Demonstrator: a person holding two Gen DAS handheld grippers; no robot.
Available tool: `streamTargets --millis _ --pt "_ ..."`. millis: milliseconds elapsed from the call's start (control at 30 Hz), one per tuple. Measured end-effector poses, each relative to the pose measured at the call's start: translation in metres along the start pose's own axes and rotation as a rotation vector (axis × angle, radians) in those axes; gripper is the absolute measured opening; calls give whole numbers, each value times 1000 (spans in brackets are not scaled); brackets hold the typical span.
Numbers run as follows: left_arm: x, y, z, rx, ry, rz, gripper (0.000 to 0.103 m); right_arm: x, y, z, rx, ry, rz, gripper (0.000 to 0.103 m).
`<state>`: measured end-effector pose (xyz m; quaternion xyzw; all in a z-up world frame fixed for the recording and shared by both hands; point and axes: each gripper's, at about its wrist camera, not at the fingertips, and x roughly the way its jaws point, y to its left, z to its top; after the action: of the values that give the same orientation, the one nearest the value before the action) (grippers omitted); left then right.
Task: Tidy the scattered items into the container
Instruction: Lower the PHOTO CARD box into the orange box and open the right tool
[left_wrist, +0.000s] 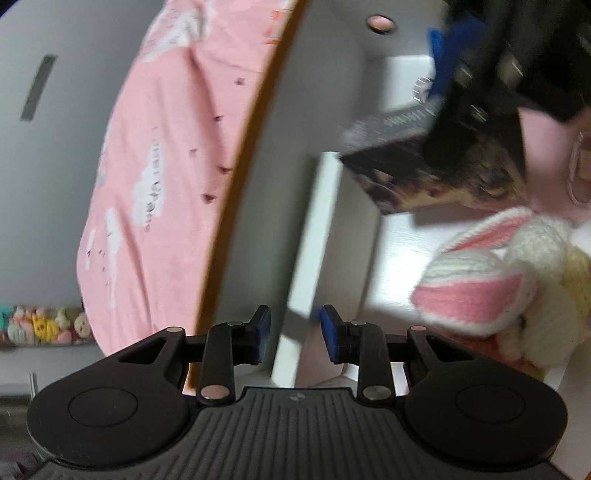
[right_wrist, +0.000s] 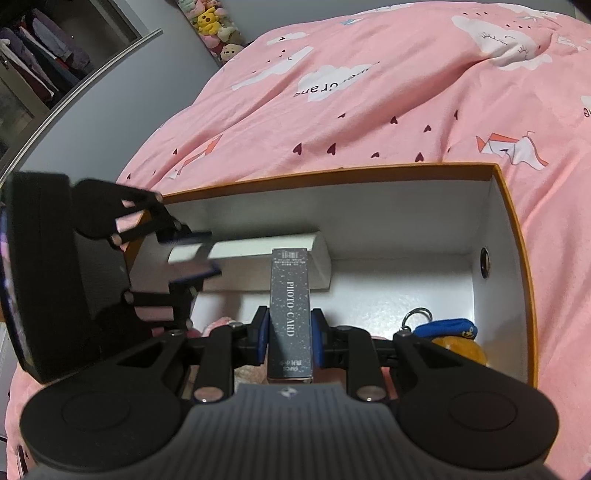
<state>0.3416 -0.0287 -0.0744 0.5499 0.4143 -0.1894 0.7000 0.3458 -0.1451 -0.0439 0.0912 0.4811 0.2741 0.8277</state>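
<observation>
An orange-rimmed cardboard container (right_wrist: 332, 171) with a white inside lies on a pink bed. A long white box (right_wrist: 258, 249) rests along its far wall. My left gripper (right_wrist: 192, 254) reaches in from the left, its jaws slightly apart around the end of that white box (left_wrist: 306, 240), so my left gripper (left_wrist: 295, 334) stands open. My right gripper (right_wrist: 290, 332) is shut on a dark speckled "PHOTO CARD" box (right_wrist: 290, 295), held upright over the container's middle. The left wrist view shows this card box (left_wrist: 436, 170) hanging above a knitted white-and-pink bunny (left_wrist: 498, 266).
A plush keyring (right_wrist: 454, 339) with a blue cap and metal ring lies in the container's right corner. The pink duvet (right_wrist: 369, 92) surrounds the container (left_wrist: 251, 129). Plush toys (right_wrist: 214, 26) line the wall; an open wardrobe (right_wrist: 44, 62) stands far left.
</observation>
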Motion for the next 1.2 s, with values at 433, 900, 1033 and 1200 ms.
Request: streamTargets --millis 433,900,1033,1200 --pt "-51 40 -29 -423 -120 -140 36 22 39 11 -262 64 15 25" --pt "-67 38 -58 -574 -105 -299 36 68 99 13 -919 151 20 25" --pt "-54 35 -60 -578 -97 -304 35 71 97 13 -947 148 31 25" --pt "-52 29 -56 -572 -98 -307 36 73 87 9 -970 173 -54 28"
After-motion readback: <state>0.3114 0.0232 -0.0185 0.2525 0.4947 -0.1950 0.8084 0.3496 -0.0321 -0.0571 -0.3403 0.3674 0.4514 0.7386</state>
